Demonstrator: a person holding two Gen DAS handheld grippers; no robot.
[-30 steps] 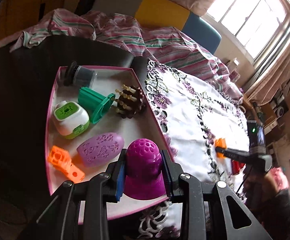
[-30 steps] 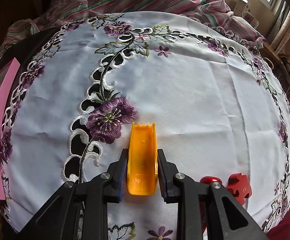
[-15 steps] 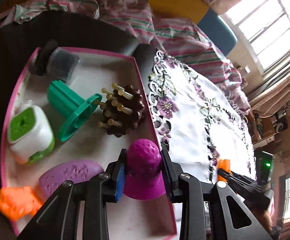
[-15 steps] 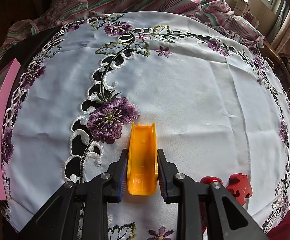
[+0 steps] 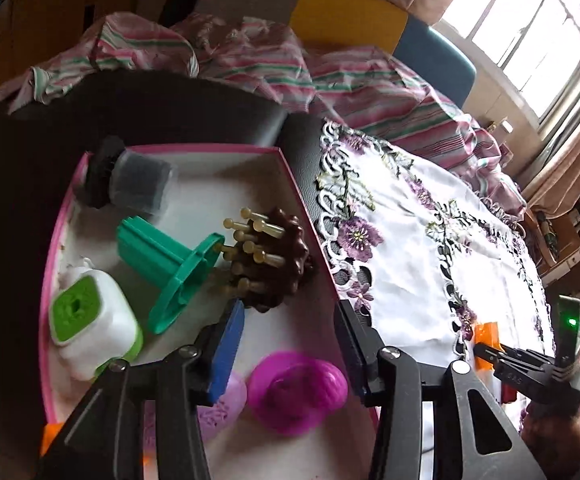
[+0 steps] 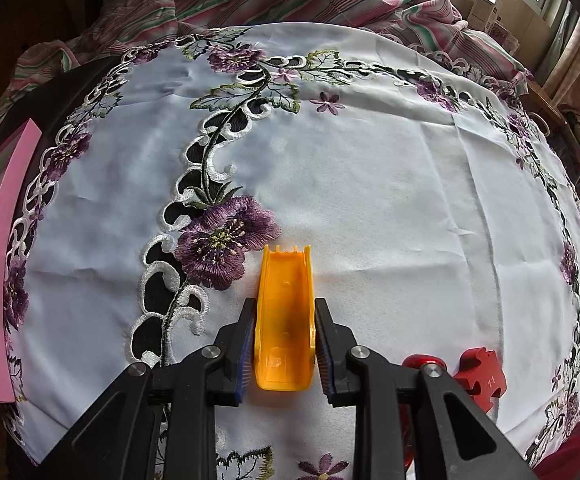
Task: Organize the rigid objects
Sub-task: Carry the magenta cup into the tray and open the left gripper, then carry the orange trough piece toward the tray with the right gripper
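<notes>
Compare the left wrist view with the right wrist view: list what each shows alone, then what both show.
Left only: the open left gripper, magenta dome, green spool, brown brush, white-green box, inside the tray.
Right only: red pieces.
Both: floral cloth, tray wall, right gripper shut on the orange piece.

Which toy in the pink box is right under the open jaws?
The bright magenta dome toy, lying in the pink box below the left gripper. The green spool and brown spiky massager sit farther back.
</notes>
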